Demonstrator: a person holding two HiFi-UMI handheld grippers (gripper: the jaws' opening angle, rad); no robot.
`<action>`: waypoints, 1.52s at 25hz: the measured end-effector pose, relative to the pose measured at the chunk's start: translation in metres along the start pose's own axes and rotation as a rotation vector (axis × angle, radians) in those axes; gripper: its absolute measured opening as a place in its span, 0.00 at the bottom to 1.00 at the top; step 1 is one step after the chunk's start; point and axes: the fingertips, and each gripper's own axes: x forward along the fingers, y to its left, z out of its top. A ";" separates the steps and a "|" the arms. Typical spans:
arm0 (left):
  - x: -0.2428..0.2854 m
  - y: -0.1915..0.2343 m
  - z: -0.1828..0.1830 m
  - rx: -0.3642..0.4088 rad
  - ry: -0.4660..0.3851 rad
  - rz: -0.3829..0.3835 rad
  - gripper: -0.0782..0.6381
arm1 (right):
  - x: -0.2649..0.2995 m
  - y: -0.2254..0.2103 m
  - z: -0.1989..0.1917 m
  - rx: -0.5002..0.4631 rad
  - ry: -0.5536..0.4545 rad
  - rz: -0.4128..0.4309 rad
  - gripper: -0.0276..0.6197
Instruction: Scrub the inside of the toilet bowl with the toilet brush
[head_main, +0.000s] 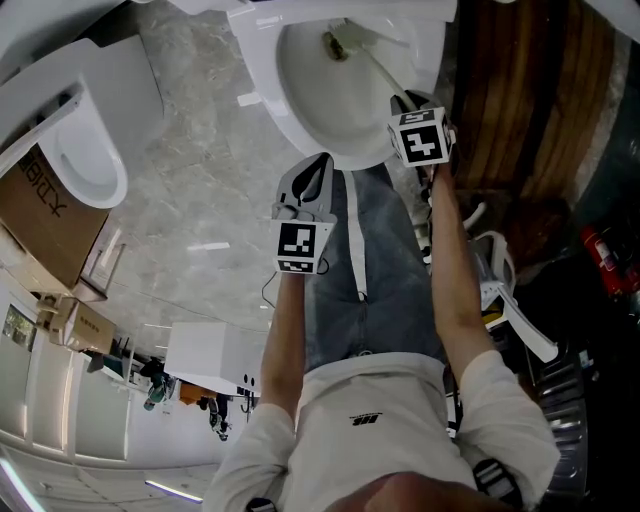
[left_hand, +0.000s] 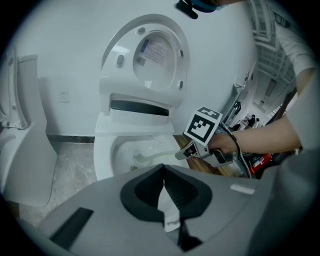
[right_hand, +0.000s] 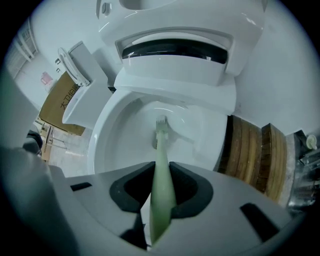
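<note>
The white toilet bowl (head_main: 300, 110) lies at the top of the head view with its lid (left_hand: 152, 52) raised. My right gripper (head_main: 402, 102) is over the bowl's right rim, shut on the pale green handle of the toilet brush (right_hand: 162, 165). The brush head (right_hand: 160, 123) reaches down into the bowl near the drain and also shows as a dark tip (head_main: 334, 44). My left gripper (head_main: 316, 168) hovers just in front of the bowl's near rim. Its jaws are shut with nothing between them (left_hand: 164, 172). From the left gripper view, the right gripper (left_hand: 194, 149) and brush (left_hand: 150, 157) are over the bowl.
A second toilet (head_main: 85, 150) and a cardboard box (head_main: 40, 215) stand to the left on the marble floor (head_main: 200, 200). A dark wooden panel (head_main: 530, 100) runs right of the bowl, with a red extinguisher (head_main: 605, 262) beyond it. The person's legs are below the bowl.
</note>
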 end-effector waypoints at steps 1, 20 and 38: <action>0.000 0.000 0.000 0.000 0.000 0.001 0.12 | 0.001 0.003 0.002 -0.010 -0.003 0.003 0.16; -0.003 0.000 0.006 0.011 -0.034 -0.004 0.12 | -0.004 0.061 0.013 -0.150 -0.046 0.104 0.16; -0.025 -0.004 -0.020 0.030 -0.025 -0.029 0.12 | -0.023 0.109 -0.047 -0.155 -0.002 0.169 0.16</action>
